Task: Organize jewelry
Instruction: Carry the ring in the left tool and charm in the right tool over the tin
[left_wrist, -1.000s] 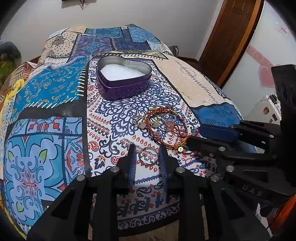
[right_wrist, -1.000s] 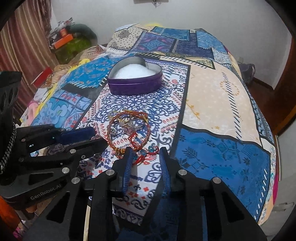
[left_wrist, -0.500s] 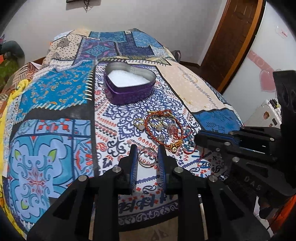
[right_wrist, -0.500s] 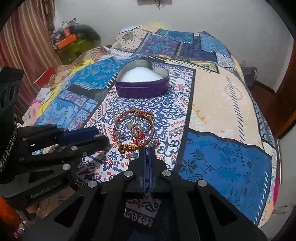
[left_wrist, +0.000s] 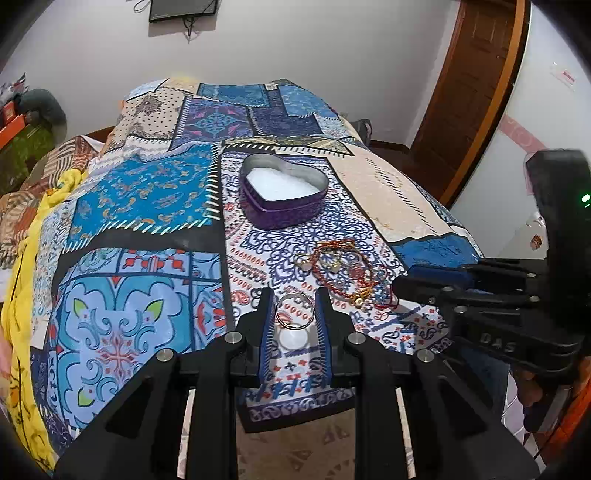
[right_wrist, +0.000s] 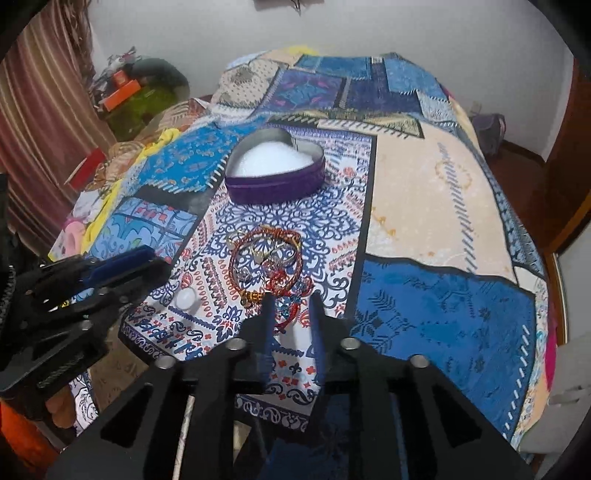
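A purple heart-shaped tin (left_wrist: 282, 197) with white filling sits open on the patterned bedspread; it also shows in the right wrist view (right_wrist: 275, 171). A pile of red and gold bracelets and rings (left_wrist: 341, 269) lies in front of it, seen too in the right wrist view (right_wrist: 267, 258). My left gripper (left_wrist: 294, 308) holds a thin silver bangle (left_wrist: 294, 311) between its fingers, lifted above the cloth. My right gripper (right_wrist: 290, 308) is open just behind the pile, with a red cord and blue beads (right_wrist: 290, 308) between its fingertips.
The patchwork bedspread (left_wrist: 147, 206) covers the bed, whose near edge drops to the floor (left_wrist: 295, 443). A small white round object (right_wrist: 186, 297) lies on the cloth under the left gripper. A wooden door (left_wrist: 476, 81) stands at the right. Clutter (right_wrist: 125, 92) lies far left.
My left gripper has closed on the silver bangle and lifted it off the cloth. My right gripper shut half a second ago and stands open again now. Both cameras have risen.
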